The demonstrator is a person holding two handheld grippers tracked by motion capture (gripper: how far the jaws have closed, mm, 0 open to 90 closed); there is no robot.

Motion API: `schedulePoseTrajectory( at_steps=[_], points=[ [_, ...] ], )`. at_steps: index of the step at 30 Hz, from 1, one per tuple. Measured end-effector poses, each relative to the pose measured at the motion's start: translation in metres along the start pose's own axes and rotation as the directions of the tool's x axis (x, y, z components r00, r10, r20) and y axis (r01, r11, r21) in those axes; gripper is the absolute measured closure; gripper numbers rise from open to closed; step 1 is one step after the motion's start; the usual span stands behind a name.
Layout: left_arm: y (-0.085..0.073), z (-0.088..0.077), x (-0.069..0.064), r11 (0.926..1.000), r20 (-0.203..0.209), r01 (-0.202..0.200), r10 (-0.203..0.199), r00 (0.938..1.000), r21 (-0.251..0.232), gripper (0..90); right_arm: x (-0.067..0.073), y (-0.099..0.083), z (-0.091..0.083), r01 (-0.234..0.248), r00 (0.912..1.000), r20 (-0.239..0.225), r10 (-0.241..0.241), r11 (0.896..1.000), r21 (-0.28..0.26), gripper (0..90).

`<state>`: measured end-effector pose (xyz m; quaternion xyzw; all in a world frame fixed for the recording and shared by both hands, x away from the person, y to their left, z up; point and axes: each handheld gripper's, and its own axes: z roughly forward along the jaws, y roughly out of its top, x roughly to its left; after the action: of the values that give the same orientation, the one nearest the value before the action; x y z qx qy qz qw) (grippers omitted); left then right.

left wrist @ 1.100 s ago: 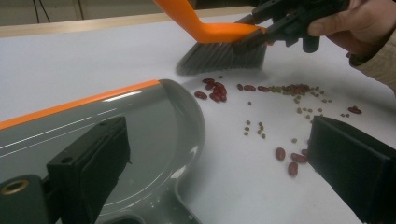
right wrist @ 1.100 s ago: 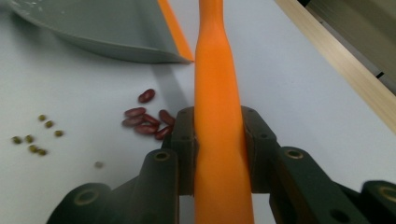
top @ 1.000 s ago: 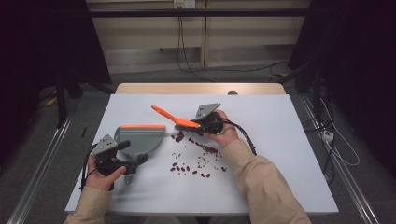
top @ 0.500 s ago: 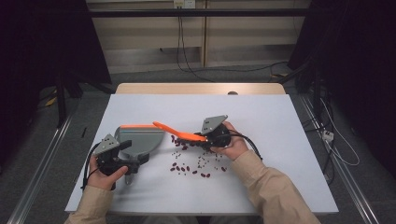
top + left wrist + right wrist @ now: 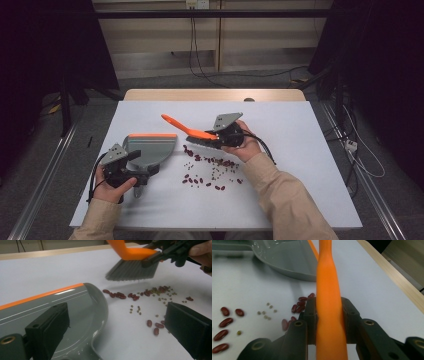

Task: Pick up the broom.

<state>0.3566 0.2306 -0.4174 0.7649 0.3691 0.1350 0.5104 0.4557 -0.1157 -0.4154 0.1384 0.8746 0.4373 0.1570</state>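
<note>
The right tool (image 5: 329,322) is found pressed together on the handle of the orange plastic hand brush with grey bristles (image 5: 192,132), the handle being pinched squarely between both pads. The left tool (image 5: 131,172) is seen at the handle end of the grey plastic dustpan with an orange lip (image 5: 150,149); in the left gripper view its jaws stand apart to either side of the pan's rear, and whether the handle is clamped cannot be told. The scattered dark red kidney beans and small green beans (image 5: 212,170) lie on the white table (image 5: 300,165), between the pan and the right hand. The bristles are held just above the upper end of the scatter, apart from the table. Several risks are judged. A stroke taken too briskly could flick the round beans past the pan or off the table edge. The pan mouth is turned away from the beans, so a sweep could drive beans against its side wall. The pan could be pushed back if not firmly held.
</note>
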Motion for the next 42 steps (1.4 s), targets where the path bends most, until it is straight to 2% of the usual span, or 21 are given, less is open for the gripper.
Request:
schedulePoseTrajectory(
  at_steps=[4, 6, 7, 9, 15, 18, 27, 34, 37, 42],
  points=[
    [-0.001, -0.001, 0.002, 1.0, -0.004, 0.009, -0.009, 0.9999, -0.002, 5.8, -0.007, 0.003, 0.019, -0.002, 1.0, -0.002, 0.002, 1.0, 0.004, 71.0],
    [-0.001, -0.002, 0.002, 1.0, -0.007, 0.009, -0.009, 0.9999, -0.001, 5.8, -0.007, 0.002, 0.028, 0.006, 0.9998, -0.02, -0.005, 0.999, 0.036, 71.0],
    [-0.001, -0.002, 0.002, 0.9999, -0.008, 0.01, -0.01, 0.9999, -0.002, 5.8, -0.006, 0.002, 0.029, -0.005, 0.9991, -0.042, 0.006, 1.0, 0.025, 71.0],
    [-0.002, -0.003, 0.003, 1.0, -0.011, 0.009, -0.009, 0.9999, -0.001, 5.8, -0.003, 0.003, 0.03, 0.012, 0.9981, -0.061, -0.01, 1.0, 0.029, 70.9],
    [-0.001, -0.003, 0.002, 0.9999, -0.013, 0.01, -0.01, 0.9999, -0.005, 5.8, 0.005, 0.001, 0.021, 0.026, 0.9943, -0.104, -0.022, 0.999, 0.039, 70.8],
    [-0.001, -0.003, 0.002, 0.9999, -0.011, 0.01, -0.01, 0.9999, -0.004, 5.8, 0.013, -0.001, 0.016, 0.049, 0.9918, -0.12, -0.044, 0.998, 0.041, 70.7],
    [-0.001, -0.002, 0.001, 1.0, -0.007, 0.006, -0.006, 1.0, -0.002, 5.8, 0.031, -0.009, -0.003, 0.058, 0.9887, -0.141, -0.052, 0.997, 0.041, 70.7],
    [0.0, -0.001, 0.0, 1.0, -0.003, 0.007, -0.007, 1.0, -0.003, 5.8, 0.041, -0.011, -0.011, 0.064, 0.988, -0.144, -0.057, 0.997, 0.043, 70.7],
    [0.0, -0.001, 0.0, 1.0, -0.001, 0.005, -0.005, 1.0, -0.003, 5.8, 0.042, -0.012, -0.013, 0.059, 0.9899, -0.131, -0.053, 0.998, 0.039, 70.8],
    [0.0, -0.001, 0.0, 0.9999, 0.0, 0.008, -0.008, 1.0, -0.011, 5.8, 0.035, -0.011, -0.017, 0.007, 0.9965, -0.083, -0.006, 1.0, 0.003, 70.9]
  ],
)
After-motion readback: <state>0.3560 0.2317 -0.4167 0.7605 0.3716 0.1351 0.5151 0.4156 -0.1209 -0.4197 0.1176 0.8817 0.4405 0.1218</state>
